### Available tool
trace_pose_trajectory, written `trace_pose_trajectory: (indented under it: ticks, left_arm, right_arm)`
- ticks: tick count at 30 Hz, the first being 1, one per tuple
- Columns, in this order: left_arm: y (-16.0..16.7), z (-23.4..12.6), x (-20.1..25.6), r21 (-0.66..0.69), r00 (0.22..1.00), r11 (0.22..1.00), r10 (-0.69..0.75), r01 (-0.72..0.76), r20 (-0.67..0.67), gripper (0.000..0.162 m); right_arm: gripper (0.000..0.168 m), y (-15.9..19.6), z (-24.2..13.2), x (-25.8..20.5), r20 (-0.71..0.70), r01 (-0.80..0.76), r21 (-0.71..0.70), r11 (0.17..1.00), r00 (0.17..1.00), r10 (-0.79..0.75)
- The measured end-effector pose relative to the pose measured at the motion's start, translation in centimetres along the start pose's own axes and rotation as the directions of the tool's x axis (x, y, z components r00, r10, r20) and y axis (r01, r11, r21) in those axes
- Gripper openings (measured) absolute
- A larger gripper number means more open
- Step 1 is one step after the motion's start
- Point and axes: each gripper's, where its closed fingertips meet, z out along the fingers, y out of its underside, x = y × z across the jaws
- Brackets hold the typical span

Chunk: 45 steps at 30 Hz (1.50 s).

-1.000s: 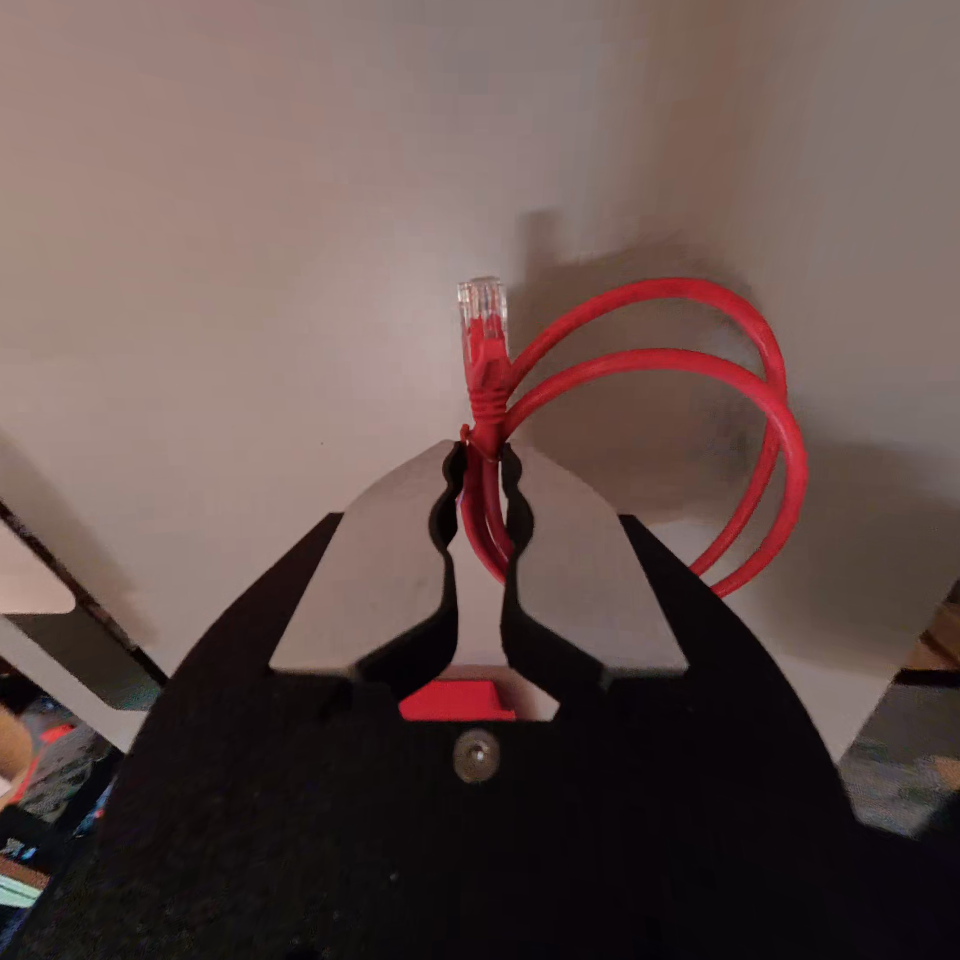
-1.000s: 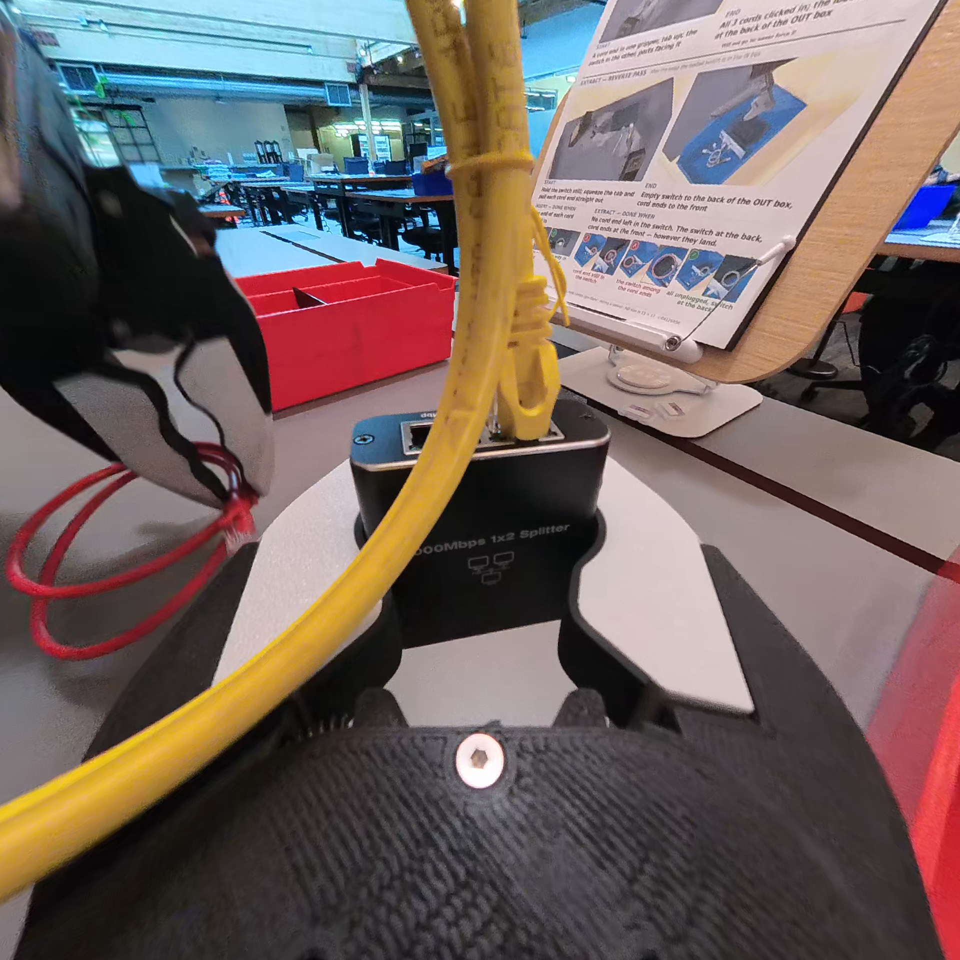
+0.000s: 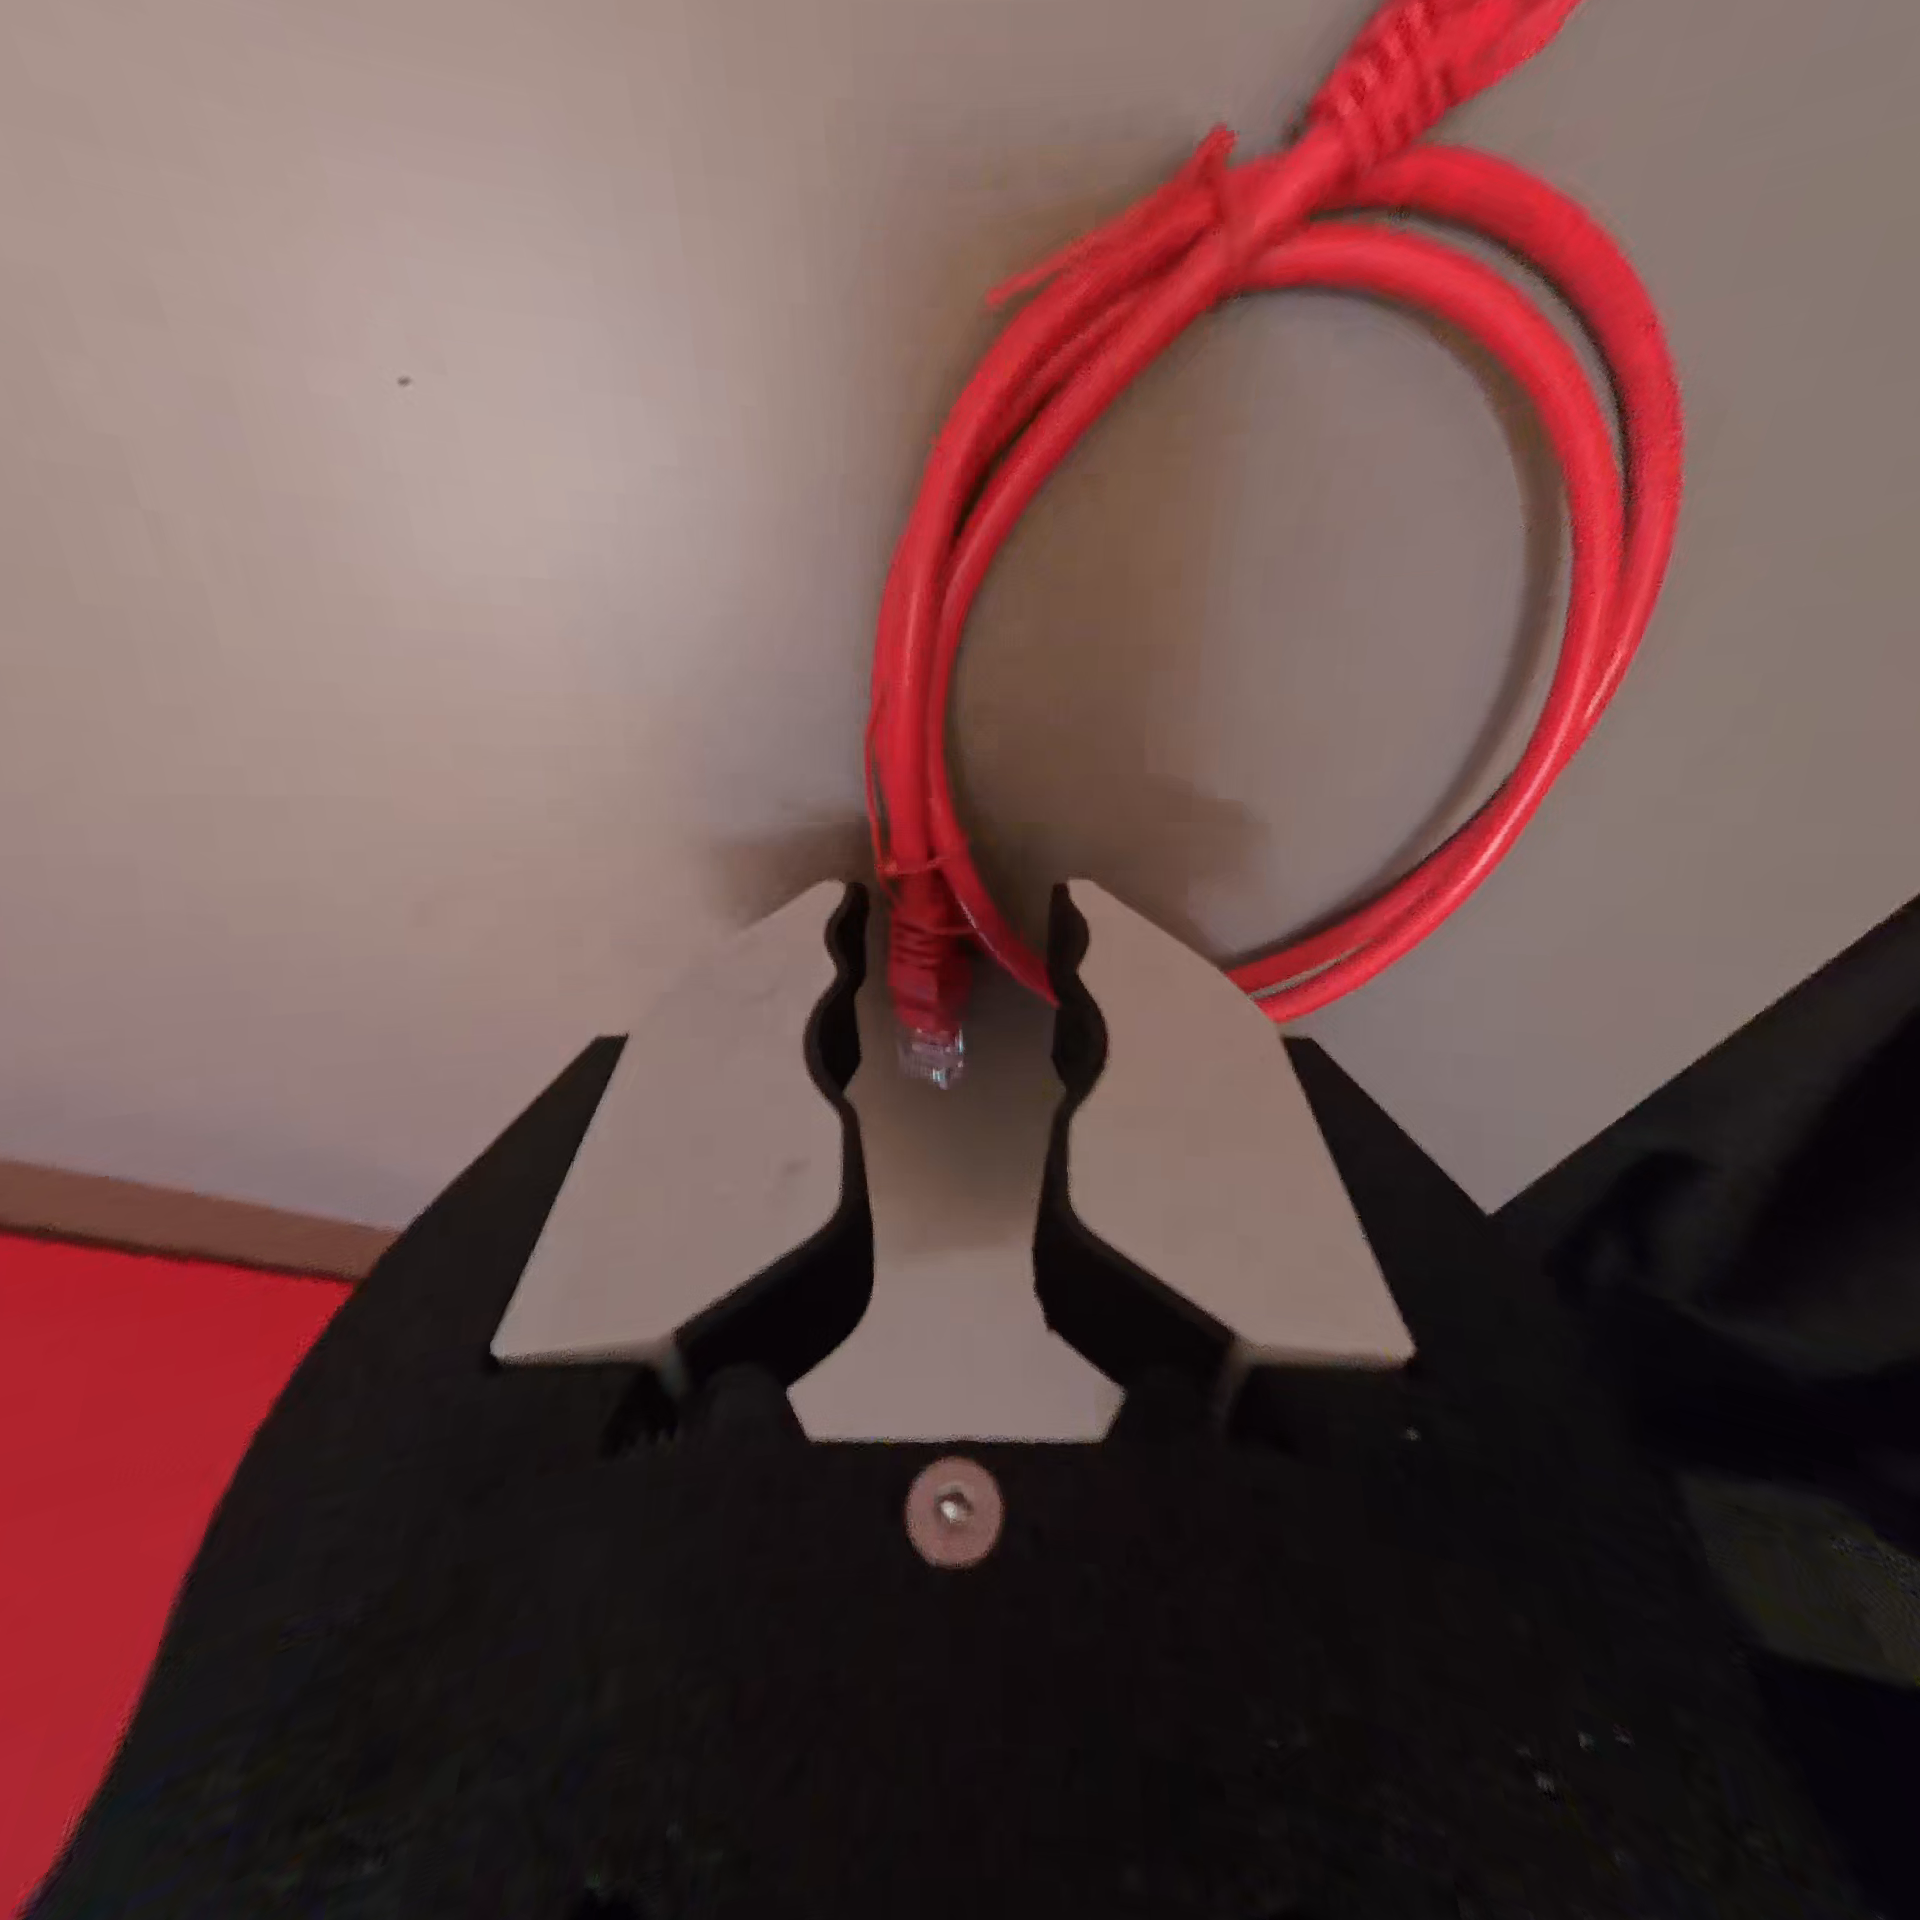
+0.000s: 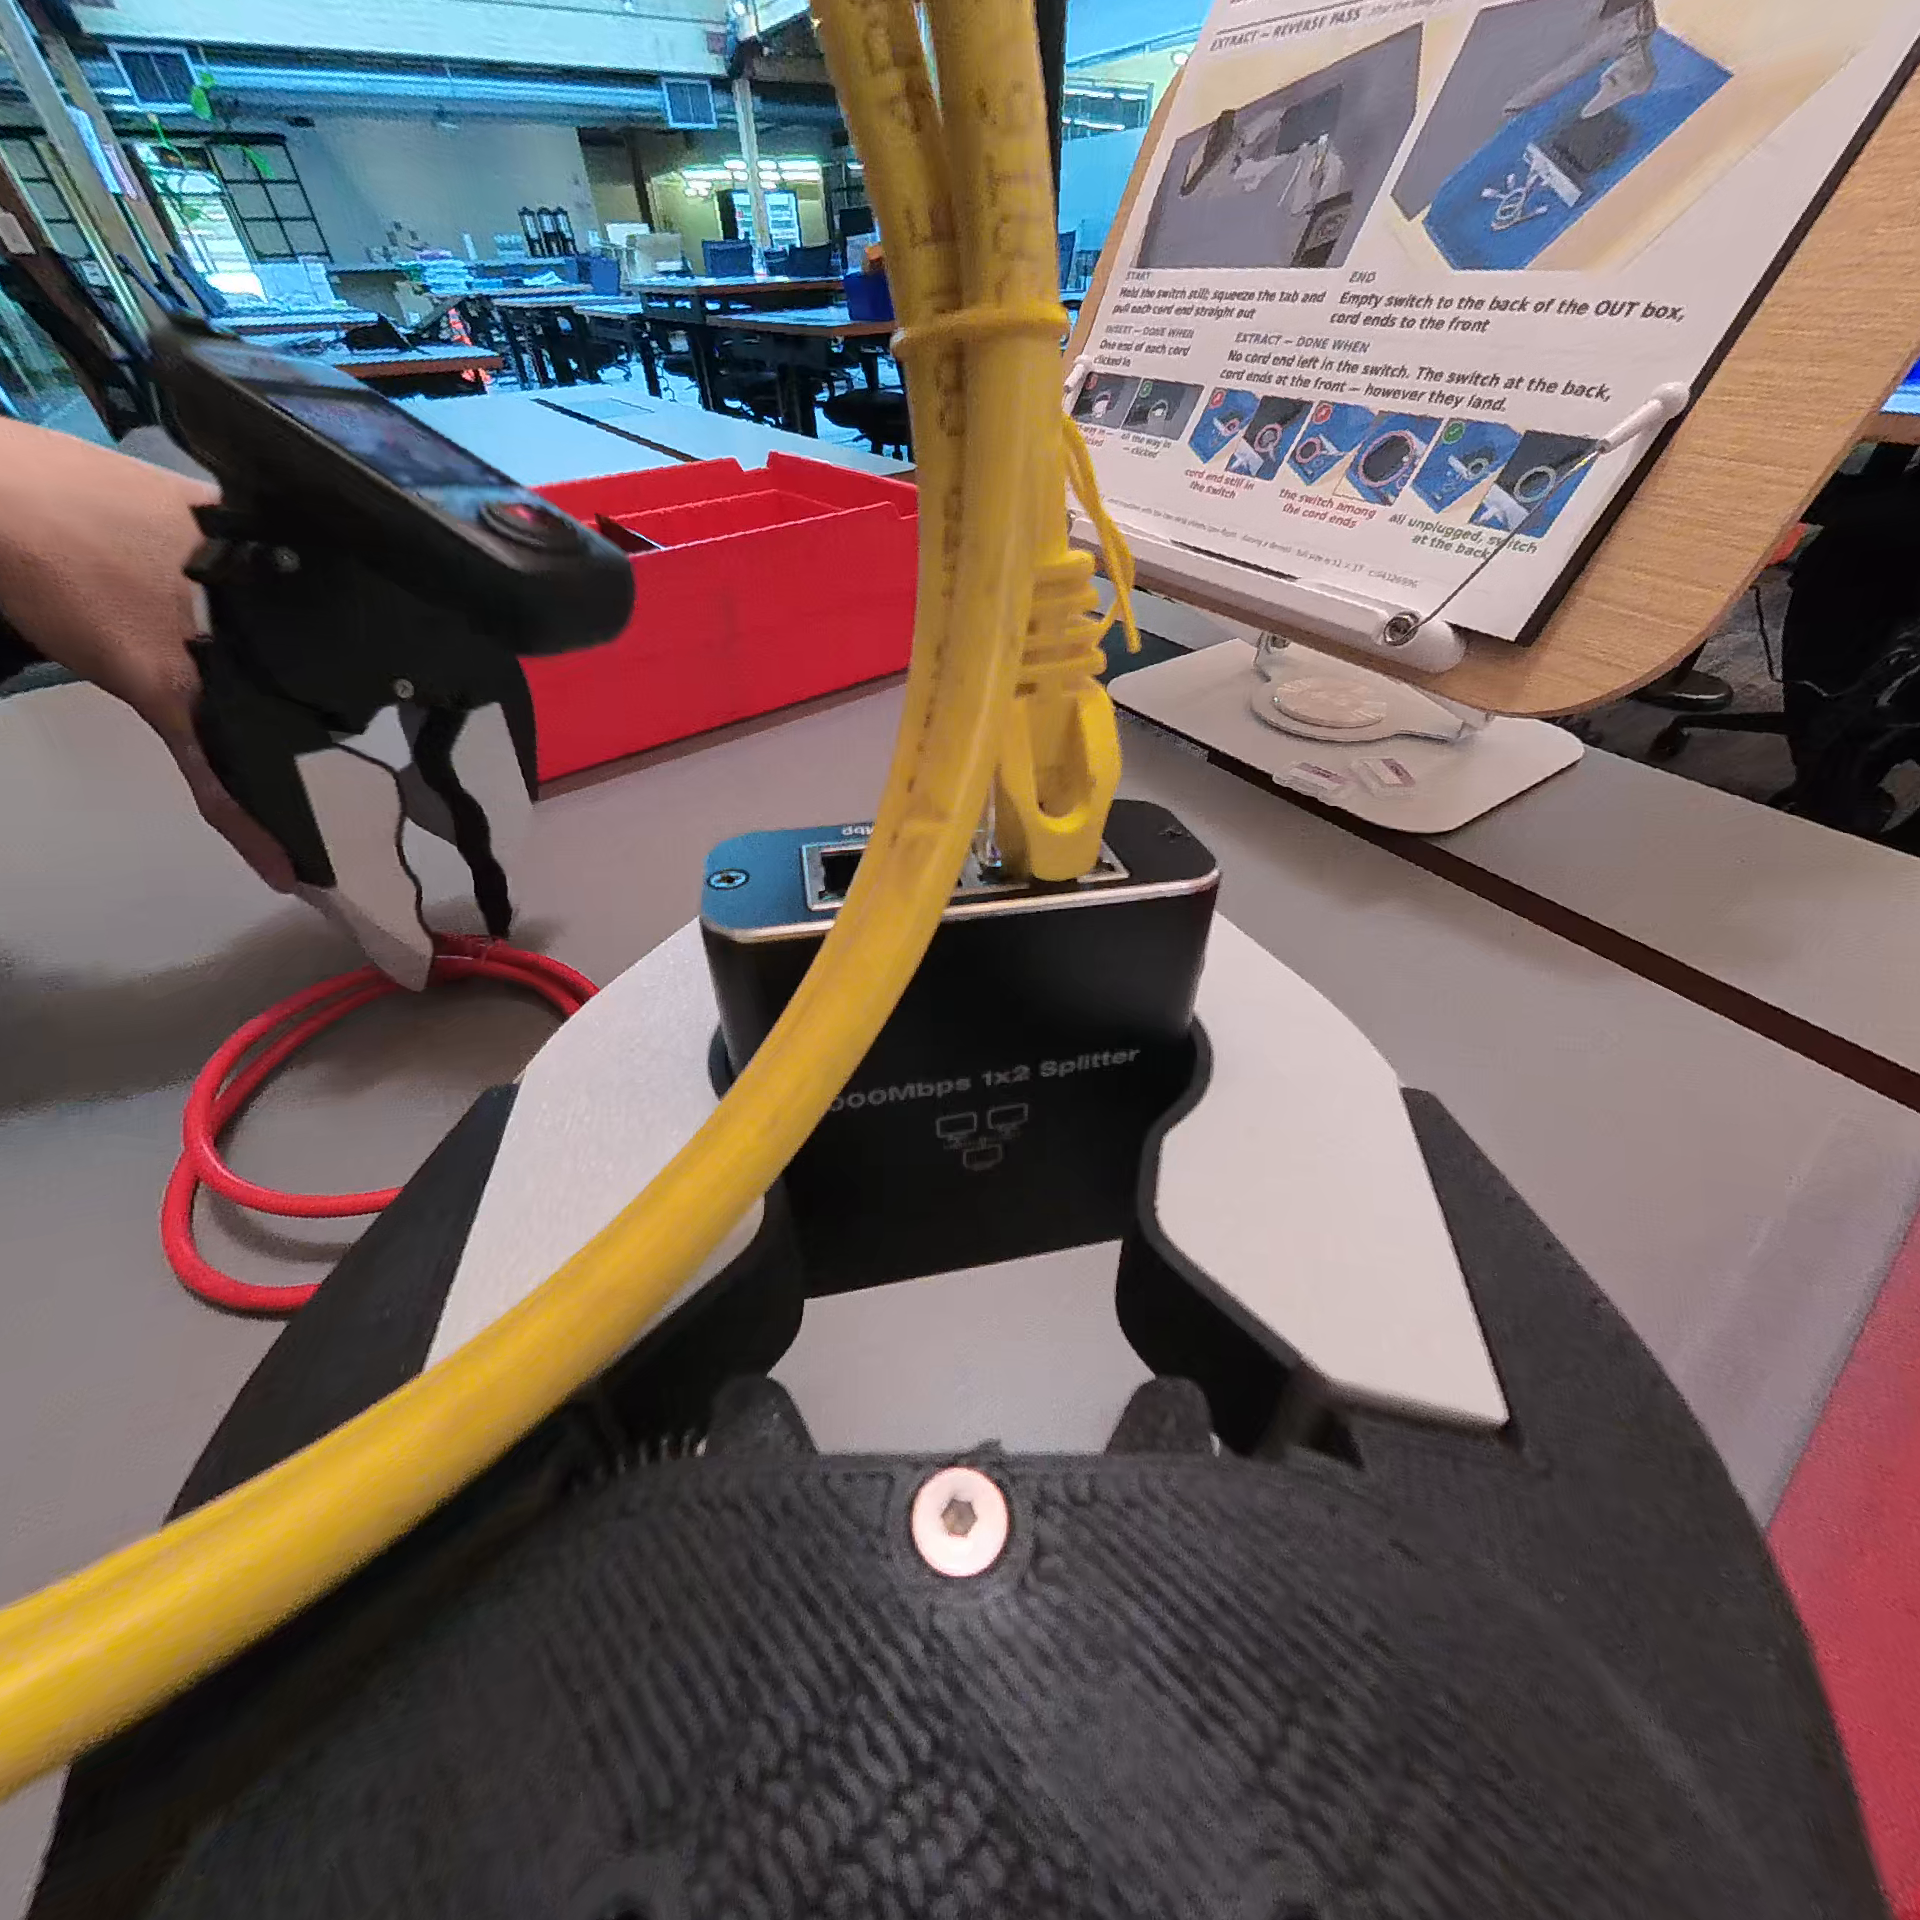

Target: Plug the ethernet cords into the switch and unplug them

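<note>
The black switch point(image 4: 961, 1049) stands upright, pinched between the fingers of the right gripper point(image 4: 961, 1164) above the grey table point(image 4: 1621, 1039). A yellow cord point(image 4: 966, 582) is plugged into a port on the switch's top, and its loop sweeps down past the switch's left side. Left of the switch, the red cord point(image 3: 1278, 582) lies coiled on the table. The left gripper point(image 3: 956, 935), held by a hand point(image 4: 94, 592), reaches down over it with its fingers spread; the clear plug point(image 3: 930, 1049) lies between them, ungripped. Behind the switch sit a red box point(image 4: 727, 613) and, to the right, an instruction board point(image 4: 1455, 312).
</note>
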Motion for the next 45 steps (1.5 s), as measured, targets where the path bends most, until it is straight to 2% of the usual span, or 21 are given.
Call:
trace_pose_trajectory:
  ticks: [1, 4, 8, 13, 16, 18, 20, 22, 24, 26, 28, 30, 32, 34, 36, 42, 45]
  left_arm:
    - [0.0, 0.2, 0.1, -0.027, 1.000, 1.000, 0.013, -0.013, 0.002, 0.033]
    - [0.4, 0.7, 0.2, -0.129, 0.999, 0.991, 0.040, -0.036, 0.031, 0.025]
    - [0.5, 0.6, -0.1, -0.238, 0.997, 0.971, 0.051, -0.037, 0.052, 0.024]
    - [0.5, 0.5, -0.4, -0.289, 0.997, 0.954, 0.072, -0.076, -0.023, 0.018]
    - [0.4, 0.5, -0.3, -0.169, 0.991, 0.984, 0.038, -0.060, -0.129, 0.017]
    - [0.1, 0.4, 0.7, -0.015, 0.962, 1.000, 0.000, -0.004, -0.271, 0.016]
    - [-0.6, -0.4, 1.0, 0.172, 0.935, 0.981, -0.022, 0.088, -0.354, 0.016]
    - [-2.2, -2.8, 1.6, 0.412, 0.890, 0.889, 0.011, 0.199, -0.455, 0.016]
    - [-3.7, -6.6, 2.1, 0.630, 0.834, 0.708, 0.107, 0.318, -0.541, 0.016]
    - [-4.5, -10.3, 2.2, 0.765, 0.798, 0.492, 0.206, 0.415, -0.566, 0.016]
    - [-4.8, -13.8, 2.7, 0.833, 0.761, 0.265, 0.342, 0.485, -0.552, 0.016]
    - [-4.8, -16.7, 3.1, 0.831, 0.722, 0.035, 0.476, 0.555, -0.502, 0.016]
    - [-5.0, -18.5, 3.4, 0.779, 0.694, -0.129, 0.559, 0.614, -0.454, 0.016]
    - [-5.5, -19.4, 4.1, 0.744, 0.671, -0.202, 0.620, 0.637, -0.407, 0.016]
    - [-6.8, -19.6, 5.1, 0.756, 0.692, -0.231, 0.619, 0.612, -0.372, 0.016]
    - [-9.6, -20.8, 8.4, 0.837, 0.743, -0.234, 0.613, 0.494, -0.268, 0.015]
    - [-10.5, -21.1, 9.5, 0.862, 0.739, -0.199, 0.624, 0.466, -0.255, 0.015]
  right_arm:
    - [0.076, 0.0, 0.0, 0.0, 0.004, -0.003, -0.001, 1.000, 1.000, 0.003]
    - [0.076, 0.1, 0.1, -0.1, 0.008, -0.007, -0.006, 1.000, 1.000, 0.007]
    - [0.076, 0.2, 0.2, -0.3, 0.017, 0.003, -0.016, 1.000, 1.000, -0.002]
    - [0.076, 0.2, 0.0, -0.2, 0.014, 0.005, -0.018, 1.000, 1.000, -0.004]
    - [0.076, -0.1, -0.2, -0.1, 0.015, -0.004, -0.004, 1.000, 1.000, 0.004]
    - [0.076, -0.3, -0.3, -0.1, 0.018, -0.006, 0.004, 1.000, 1.000, 0.006]
    - [0.076, -0.5, -0.4, -0.2, 0.020, -0.008, 0.010, 1.000, 1.000, 0.008]
    - [0.076, -0.5, -0.4, -0.2, 0.021, -0.010, 0.015, 1.000, 1.000, 0.010]
    - [0.076, -0.6, -0.3, -0.4, 0.032, -0.017, 0.019, 1.000, 0.999, 0.017]
    - [0.076, -0.7, -0.1, -0.8, 0.051, -0.031, 0.031, 0.999, 0.998, 0.029]
    - [0.076, -1.0, 0.2, -1.7, 0.099, -0.043, 0.046, 0.998, 0.994, 0.038]
    - [0.076, -1.5, 0.5, -3.0, 0.161, -0.045, 0.070, 0.997, 0.986, 0.033]
    - [0.076, -1.7, 1.0, -4.5, 0.227, -0.041, 0.082, 0.996, 0.974, 0.021]
    - [0.076, -2.0, 1.5, -6.2, 0.287, -0.040, 0.087, 0.995, 0.958, 0.013]
    - [0.076, -2.2, 2.2, -7.5, 0.322, -0.034, 0.094, 0.995, 0.947, 0.002]
    - [0.077, -1.9, 3.0, -10.3, 0.402, 0.021, 0.080, 0.997, 0.914, -0.051]
    - [0.077, -1.8, 3.1, -10.6, 0.407, 0.041, 0.076, 0.996, 0.911, -0.069]
